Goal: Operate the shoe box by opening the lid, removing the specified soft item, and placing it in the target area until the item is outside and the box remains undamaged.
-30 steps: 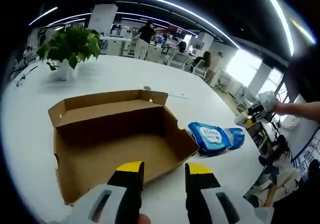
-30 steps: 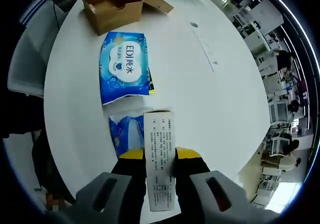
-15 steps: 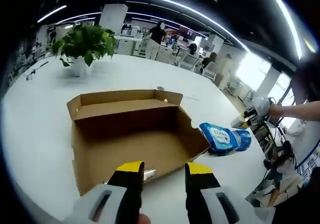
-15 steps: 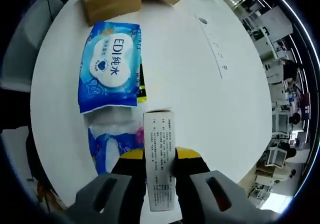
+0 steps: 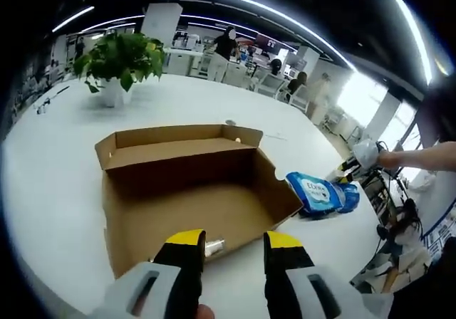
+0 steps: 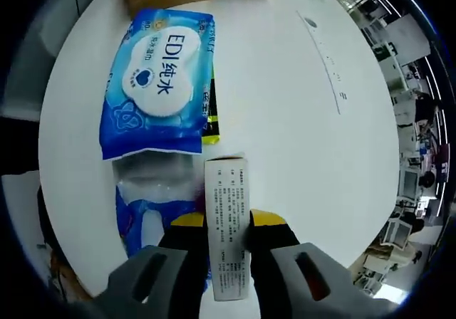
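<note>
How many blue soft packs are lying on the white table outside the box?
2. The large blue wipes pack lies flat on the white table; a second blue pack sits beside it, nearer the right gripper, partly hidden by the white carton it holds.

We see the brown cardboard shoe box lying open; the blue wipes pack lies flat just beside it.

The left gripper has two thick fingers with bright yellow tips and black pads. Below the tips the fingers sit in smooth grey shells, each with a long dark slot.

The right gripper looks the same: yellow tips, black fingers, and grey shells with dark slots further back.
</note>
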`<state>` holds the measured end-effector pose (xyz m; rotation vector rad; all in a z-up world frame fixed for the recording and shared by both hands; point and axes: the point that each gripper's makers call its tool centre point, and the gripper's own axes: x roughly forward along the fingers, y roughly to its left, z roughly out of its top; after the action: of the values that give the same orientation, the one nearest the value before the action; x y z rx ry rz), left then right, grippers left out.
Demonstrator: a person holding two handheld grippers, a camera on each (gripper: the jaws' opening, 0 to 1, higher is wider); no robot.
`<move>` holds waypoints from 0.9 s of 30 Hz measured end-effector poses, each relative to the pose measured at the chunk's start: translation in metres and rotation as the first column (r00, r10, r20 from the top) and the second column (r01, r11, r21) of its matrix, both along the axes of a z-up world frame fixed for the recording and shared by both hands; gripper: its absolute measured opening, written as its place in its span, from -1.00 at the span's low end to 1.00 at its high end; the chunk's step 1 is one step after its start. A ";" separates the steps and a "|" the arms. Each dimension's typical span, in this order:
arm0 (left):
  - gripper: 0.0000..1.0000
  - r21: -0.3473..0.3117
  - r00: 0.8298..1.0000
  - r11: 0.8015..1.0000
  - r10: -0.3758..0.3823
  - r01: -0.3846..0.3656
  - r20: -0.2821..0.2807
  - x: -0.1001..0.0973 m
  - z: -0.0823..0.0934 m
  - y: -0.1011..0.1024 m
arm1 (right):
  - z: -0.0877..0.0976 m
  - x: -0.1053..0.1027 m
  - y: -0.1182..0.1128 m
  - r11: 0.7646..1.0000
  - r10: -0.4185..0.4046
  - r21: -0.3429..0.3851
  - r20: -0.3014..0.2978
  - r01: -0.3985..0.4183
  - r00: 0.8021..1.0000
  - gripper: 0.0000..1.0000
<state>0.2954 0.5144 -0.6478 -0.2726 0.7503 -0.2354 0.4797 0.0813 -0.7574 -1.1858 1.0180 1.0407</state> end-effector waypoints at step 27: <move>-0.34 0.006 0.999 0.999 -0.033 0.033 0.005 0.009 0.005 -0.009 | -0.003 0.004 -0.014 0.999 -0.035 -0.015 -0.012 0.034 0.999 -0.62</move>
<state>0.3042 0.5057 -0.6425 -0.2540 0.7507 -0.2646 0.4834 0.0672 -0.7601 -1.1717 1.0537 1.0156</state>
